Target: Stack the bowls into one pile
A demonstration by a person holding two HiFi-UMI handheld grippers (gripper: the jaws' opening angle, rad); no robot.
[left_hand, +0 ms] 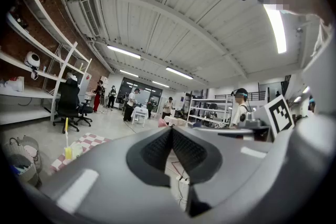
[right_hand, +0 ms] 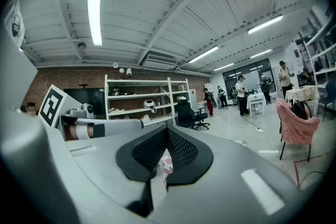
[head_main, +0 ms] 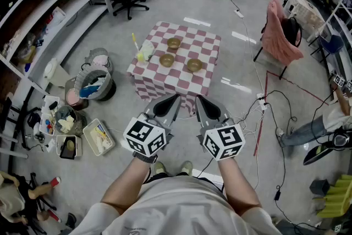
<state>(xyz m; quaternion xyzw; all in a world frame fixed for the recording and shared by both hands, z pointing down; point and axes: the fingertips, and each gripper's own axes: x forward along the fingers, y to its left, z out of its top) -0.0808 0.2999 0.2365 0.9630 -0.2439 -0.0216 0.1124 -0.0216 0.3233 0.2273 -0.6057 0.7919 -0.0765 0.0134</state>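
Three brown bowls stand apart on a small table with a red-and-white checked cloth point(head_main: 155, 81) in the head view: one at the back point(head_main: 174, 43), one at the front left point(head_main: 166, 59), one at the front right point(head_main: 193, 65). My left gripper point(head_main: 174, 99) and right gripper point(head_main: 200, 99) are held side by side in front of the table, short of it, both shut with nothing between the jaws. In the left gripper view the shut jaws meet at the gripper tip point(left_hand: 171, 130), and a corner of the checked table point(left_hand: 79, 145) shows. The right gripper point(right_hand: 167, 130) points level across the room.
A yellow bottle and a pale object point(head_main: 144, 52) stand at the table's left edge. Baskets and bins point(head_main: 93, 82) crowd the floor to the left. A chair with a pink cloth point(head_main: 280, 36) stands right; cables and a power strip point(head_main: 262, 103) lie near the table's right side.
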